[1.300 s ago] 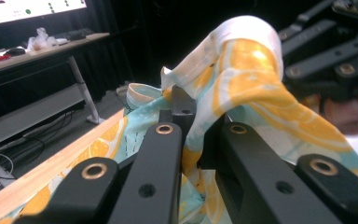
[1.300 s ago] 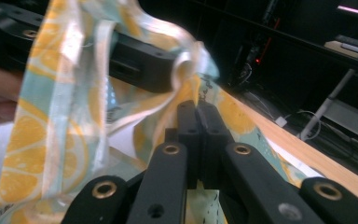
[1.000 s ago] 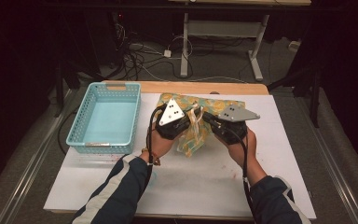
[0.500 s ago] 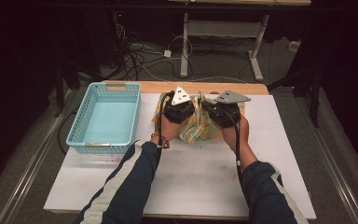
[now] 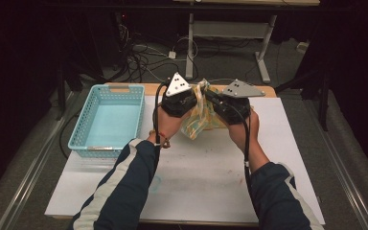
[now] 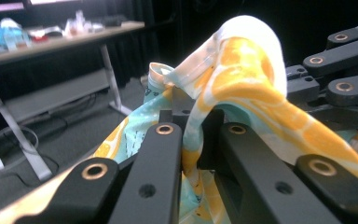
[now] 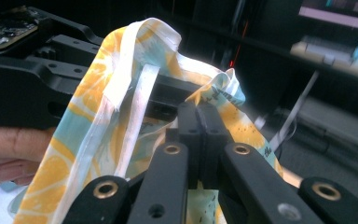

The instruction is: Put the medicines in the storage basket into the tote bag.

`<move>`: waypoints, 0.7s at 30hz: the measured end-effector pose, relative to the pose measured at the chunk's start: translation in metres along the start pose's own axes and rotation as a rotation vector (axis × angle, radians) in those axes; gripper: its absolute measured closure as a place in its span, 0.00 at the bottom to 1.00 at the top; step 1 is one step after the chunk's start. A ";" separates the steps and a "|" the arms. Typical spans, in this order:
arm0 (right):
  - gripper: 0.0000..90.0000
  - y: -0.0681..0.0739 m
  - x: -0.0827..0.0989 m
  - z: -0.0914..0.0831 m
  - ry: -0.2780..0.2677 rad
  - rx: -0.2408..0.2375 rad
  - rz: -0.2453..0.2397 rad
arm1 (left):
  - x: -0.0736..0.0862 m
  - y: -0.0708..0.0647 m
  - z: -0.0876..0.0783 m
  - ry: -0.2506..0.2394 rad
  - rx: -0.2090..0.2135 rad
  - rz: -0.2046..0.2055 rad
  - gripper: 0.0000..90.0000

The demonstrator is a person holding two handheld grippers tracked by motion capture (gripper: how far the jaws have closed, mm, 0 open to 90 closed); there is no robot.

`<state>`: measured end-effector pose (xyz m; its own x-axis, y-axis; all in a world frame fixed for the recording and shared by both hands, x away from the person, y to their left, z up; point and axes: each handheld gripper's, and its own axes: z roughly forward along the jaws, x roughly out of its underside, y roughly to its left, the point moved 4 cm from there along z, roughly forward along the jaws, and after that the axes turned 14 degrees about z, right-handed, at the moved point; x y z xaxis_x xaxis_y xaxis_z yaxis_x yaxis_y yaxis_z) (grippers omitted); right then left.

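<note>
A cloth point(image 5: 200, 115) printed with orange slices on pale blue and white hangs between my two grippers, lifted off the white table top point(image 5: 206, 172). My left gripper point(image 5: 191, 98) is shut on one part of its top edge, and the fabric point(image 6: 242, 84) bulges up over its black jaws. My right gripper point(image 5: 210, 98) is shut on the cloth point(image 7: 121, 93) close beside it, jaws pressed together on the hem. The two grippers face each other, almost touching, above the far middle of the table.
A light blue plastic basket point(image 5: 106, 120) stands on the table to the left of my left hand. A desk frame point(image 5: 230, 33) and loose cables point(image 5: 139, 52) lie on the floor beyond the table's far edge.
Both hands have risen and moved away toward the far edge of the table, carrying the cloth up with them. The cloth now hangs clear of the table instead of lying bunched on it.
</note>
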<state>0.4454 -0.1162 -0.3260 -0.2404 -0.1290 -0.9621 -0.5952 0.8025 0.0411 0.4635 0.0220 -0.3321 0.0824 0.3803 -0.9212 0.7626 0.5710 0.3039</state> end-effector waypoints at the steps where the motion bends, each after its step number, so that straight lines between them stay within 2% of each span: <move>1: 1.00 0.002 -0.003 -0.003 -0.005 0.001 -0.008 | -0.007 0.000 -0.005 -0.007 -0.002 0.011 0.97; 6: 1.00 0.014 -0.025 -0.023 -0.049 -0.017 -0.031 | -0.028 -0.002 -0.023 -0.055 0.021 0.010 0.97; 8: 1.00 0.018 -0.031 -0.029 -0.056 -0.016 -0.053 | -0.035 -0.004 -0.028 -0.054 0.005 0.032 0.97; 11: 1.00 0.021 -0.039 -0.035 -0.071 -0.030 -0.053 | -0.043 -0.005 -0.034 -0.057 -0.009 0.050 0.97; 17: 1.00 0.027 -0.050 -0.047 -0.118 -0.049 -0.053 | -0.058 -0.009 -0.044 -0.076 -0.026 0.076 0.97; 21: 1.00 0.028 -0.051 -0.052 -0.134 -0.065 -0.058 | -0.058 -0.012 -0.046 -0.084 -0.026 0.092 0.97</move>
<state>0.4008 -0.1171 -0.2616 -0.1026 -0.0919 -0.9905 -0.6549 0.7557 -0.0023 0.4203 0.0263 -0.2712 0.2056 0.3699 -0.9060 0.7329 0.5553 0.3930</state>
